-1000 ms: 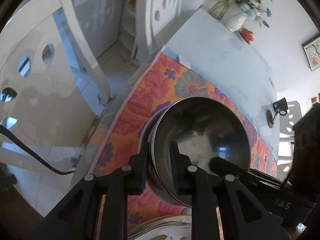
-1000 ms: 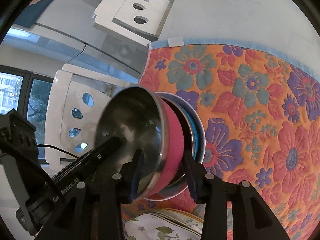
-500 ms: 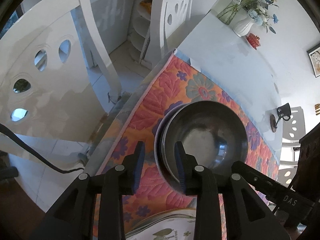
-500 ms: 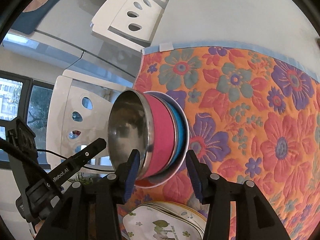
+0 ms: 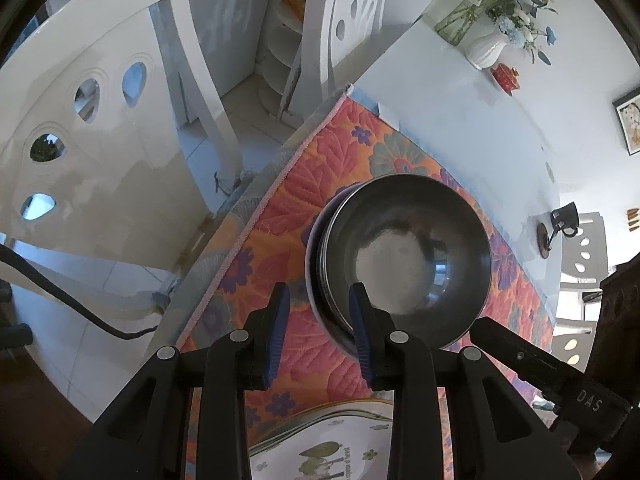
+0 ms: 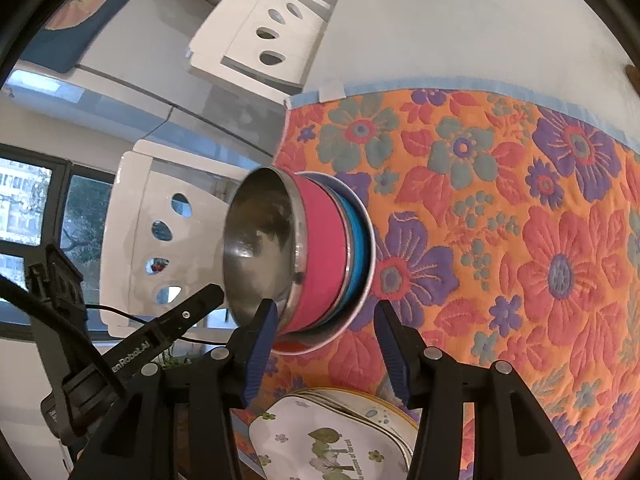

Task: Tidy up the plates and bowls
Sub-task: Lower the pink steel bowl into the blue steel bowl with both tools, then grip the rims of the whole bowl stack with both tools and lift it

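Note:
A pink bowl [image 6: 320, 252] with a steel inside [image 5: 404, 260] sits nested on a blue bowl [image 6: 356, 248] and a white dish [image 6: 370, 264] on the floral mat [image 6: 520, 240]. My left gripper [image 5: 318, 320] is open, and the stack's near rim shows between its fingers without touching the pads. My right gripper [image 6: 326, 344] is opening. The stack's lower edge lies between its blue pads [image 6: 260, 344], clear of both. A stack of plates with a leaf print [image 6: 340, 440] lies just below both grippers.
The mat's edge and the table edge [image 5: 240, 232] run close to the left of the bowls. White chairs [image 5: 100, 140] stand beyond it. A vase of flowers [image 5: 488, 40] and a small red thing stand at the far end. A black cable [image 5: 60, 292] hangs at the left.
Both grippers let go of the pink bowl, opened wider and drew back. The bowl, tilted before, now rests level in the stack.

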`<move>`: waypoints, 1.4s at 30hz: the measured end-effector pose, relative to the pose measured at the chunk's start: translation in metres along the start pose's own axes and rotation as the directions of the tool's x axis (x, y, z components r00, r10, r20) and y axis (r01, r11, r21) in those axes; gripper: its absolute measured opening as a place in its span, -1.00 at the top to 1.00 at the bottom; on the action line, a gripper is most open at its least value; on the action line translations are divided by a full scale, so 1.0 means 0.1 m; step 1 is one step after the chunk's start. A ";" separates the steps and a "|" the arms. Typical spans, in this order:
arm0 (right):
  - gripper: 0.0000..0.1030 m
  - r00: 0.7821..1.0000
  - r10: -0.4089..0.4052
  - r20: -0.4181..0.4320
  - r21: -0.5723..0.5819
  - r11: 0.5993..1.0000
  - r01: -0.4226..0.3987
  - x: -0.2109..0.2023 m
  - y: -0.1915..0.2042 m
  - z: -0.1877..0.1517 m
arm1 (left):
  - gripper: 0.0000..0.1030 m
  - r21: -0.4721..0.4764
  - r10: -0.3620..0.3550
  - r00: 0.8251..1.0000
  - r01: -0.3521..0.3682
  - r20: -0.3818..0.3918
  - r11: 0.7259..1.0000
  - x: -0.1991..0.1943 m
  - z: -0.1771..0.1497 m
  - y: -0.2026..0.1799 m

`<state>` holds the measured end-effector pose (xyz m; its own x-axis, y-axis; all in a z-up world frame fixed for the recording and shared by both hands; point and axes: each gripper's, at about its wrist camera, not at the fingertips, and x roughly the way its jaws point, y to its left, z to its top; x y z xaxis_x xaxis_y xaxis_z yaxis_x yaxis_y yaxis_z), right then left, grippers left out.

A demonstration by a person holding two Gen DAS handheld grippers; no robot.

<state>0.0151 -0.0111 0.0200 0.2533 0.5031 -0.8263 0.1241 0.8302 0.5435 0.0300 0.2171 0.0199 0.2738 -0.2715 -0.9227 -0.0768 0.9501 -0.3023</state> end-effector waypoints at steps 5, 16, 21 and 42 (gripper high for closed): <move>-0.02 1.000 -0.009 0.010 0.009 1.000 0.009 0.01 0.00 0.02 | 0.46 -0.013 -0.018 1.000 0.018 -0.003 1.000 0.02 0.04 0.02; -0.02 0.999 -0.012 -0.030 0.040 0.999 0.013 0.35 -0.14 0.17 | 0.46 0.010 -0.003 0.998 0.003 -0.058 1.000 0.31 0.12 -0.02; -0.02 0.999 0.009 -0.054 0.062 0.998 -0.006 0.56 -0.24 0.25 | 0.46 0.012 -0.003 0.996 0.004 -0.092 1.000 0.51 0.18 0.00; 0.17 0.997 0.070 -0.030 0.001 0.998 -0.070 0.87 -0.26 0.20 | 0.35 0.082 -0.108 0.994 0.110 -0.023 0.991 0.69 0.20 -0.06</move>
<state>0.0533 0.0064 -0.0632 0.2324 0.5671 -0.7902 0.1068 0.7927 0.6002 0.0687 0.1958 -0.0368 0.2588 -0.3761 -0.8897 0.0325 0.9239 -0.3812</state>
